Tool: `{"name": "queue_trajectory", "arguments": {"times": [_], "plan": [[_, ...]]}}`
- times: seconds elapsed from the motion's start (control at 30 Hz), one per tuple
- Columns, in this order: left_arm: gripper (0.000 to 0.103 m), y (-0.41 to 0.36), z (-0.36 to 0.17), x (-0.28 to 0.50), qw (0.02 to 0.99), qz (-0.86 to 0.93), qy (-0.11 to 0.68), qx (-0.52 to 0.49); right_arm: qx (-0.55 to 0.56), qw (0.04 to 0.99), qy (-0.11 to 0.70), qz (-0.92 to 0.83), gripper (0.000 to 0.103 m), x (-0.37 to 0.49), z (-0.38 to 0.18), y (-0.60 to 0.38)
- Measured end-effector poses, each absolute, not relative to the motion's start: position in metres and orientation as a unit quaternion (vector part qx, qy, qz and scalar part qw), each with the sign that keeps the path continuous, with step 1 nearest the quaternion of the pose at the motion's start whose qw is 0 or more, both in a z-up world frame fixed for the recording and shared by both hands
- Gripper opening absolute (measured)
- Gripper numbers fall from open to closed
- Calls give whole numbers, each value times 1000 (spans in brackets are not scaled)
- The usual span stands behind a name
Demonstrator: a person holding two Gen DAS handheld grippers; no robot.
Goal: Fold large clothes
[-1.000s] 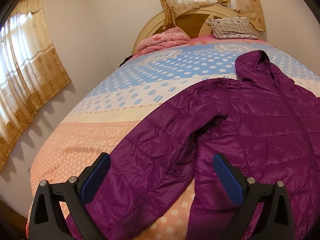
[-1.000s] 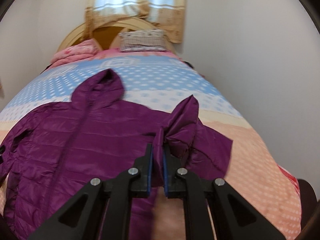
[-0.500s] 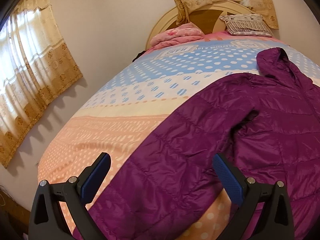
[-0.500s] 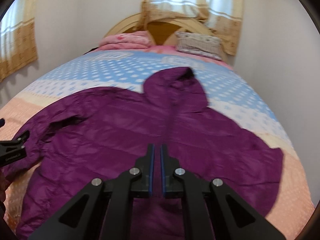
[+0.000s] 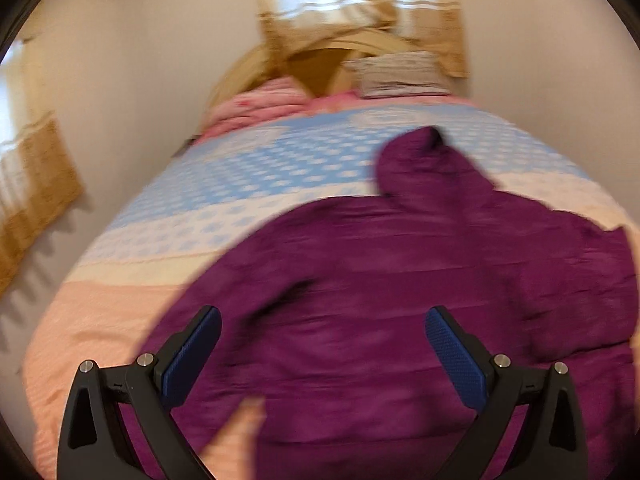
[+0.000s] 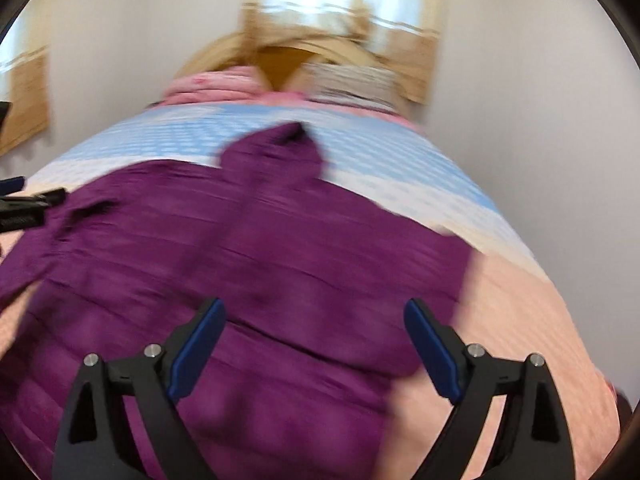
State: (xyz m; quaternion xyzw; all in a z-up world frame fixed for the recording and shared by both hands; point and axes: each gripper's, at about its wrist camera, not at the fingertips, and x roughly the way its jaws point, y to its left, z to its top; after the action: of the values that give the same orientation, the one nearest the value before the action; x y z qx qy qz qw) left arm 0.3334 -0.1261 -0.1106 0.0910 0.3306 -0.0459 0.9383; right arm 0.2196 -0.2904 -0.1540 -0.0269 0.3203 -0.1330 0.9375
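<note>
A purple hooded puffer jacket (image 5: 380, 280) lies flat on the bed, hood toward the headboard; it also shows in the right wrist view (image 6: 280, 248). Its right sleeve is folded in over the body. My left gripper (image 5: 322, 344) is open and empty above the jacket's left side, near the left sleeve. My right gripper (image 6: 314, 334) is open and empty above the jacket's lower right part. The left gripper's tip (image 6: 24, 208) shows at the left edge of the right wrist view. Both views are motion-blurred.
The bed (image 5: 240, 184) has a blue, cream and peach dotted cover. A folded pink blanket (image 5: 264, 104) and a striped pillow (image 5: 396, 72) lie by the wooden headboard. Walls stand close on both sides; curtains (image 5: 32, 184) hang at left.
My right gripper has let go of the right sleeve, which now lies folded over the jacket, and has opened. Both grippers have swung toward the jacket's middle.
</note>
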Motion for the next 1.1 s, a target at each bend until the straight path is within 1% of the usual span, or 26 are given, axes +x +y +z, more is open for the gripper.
{"name": "queue_trajectory", "arguments": {"times": [0.13, 0.2, 0.37, 0.4, 0.43, 0.47, 0.5, 0.53, 0.57, 0.7, 0.83, 0.9, 1.0, 1.1], "plan": [[102, -191, -116, 334, 921, -121, 361, 80, 4, 926, 333, -178, 93, 187, -169, -335], [102, -220, -125, 337, 914, -138, 372, 89, 15, 924, 331, -190, 95, 173, -178, -348], [102, -264, -164, 351, 885, -161, 425, 99, -2, 926, 326, -189, 95, 164, -196, -347], [92, -269, -171, 353, 879, -170, 436, 96, -6, 928, 322, -186, 95, 161, -199, -347], [79, -275, -177, 355, 874, -178, 441, 104, -10, 931, 317, -182, 95, 159, -201, -346], [37, -280, -181, 354, 868, -187, 446, 111, -13, 932, 314, -181, 95, 158, -202, -345], [19, -284, -184, 354, 860, -198, 454, 119, -15, 932, 312, -182, 95, 157, -205, -348], [17, -284, -183, 351, 862, -201, 451, 118, -18, 934, 309, -181, 95, 157, -206, -348], [11, -284, -179, 349, 867, -203, 439, 117, -17, 935, 306, -181, 95, 156, -208, -349], [10, -262, -141, 331, 897, -200, 372, 129, 3, 933, 309, -183, 95, 153, -218, -360], [10, -217, -101, 323, 925, -165, 318, 127, 16, 931, 317, -183, 95, 156, -224, -361], [10, -197, -94, 323, 934, -143, 301, 130, 15, 930, 320, -179, 95, 157, -227, -358], [10, -174, -99, 326, 938, -112, 290, 151, 19, 929, 327, -174, 95, 159, -232, -356], [10, -161, -129, 332, 931, -79, 304, 184, 30, 929, 329, -168, 95, 159, -232, -358]]}}
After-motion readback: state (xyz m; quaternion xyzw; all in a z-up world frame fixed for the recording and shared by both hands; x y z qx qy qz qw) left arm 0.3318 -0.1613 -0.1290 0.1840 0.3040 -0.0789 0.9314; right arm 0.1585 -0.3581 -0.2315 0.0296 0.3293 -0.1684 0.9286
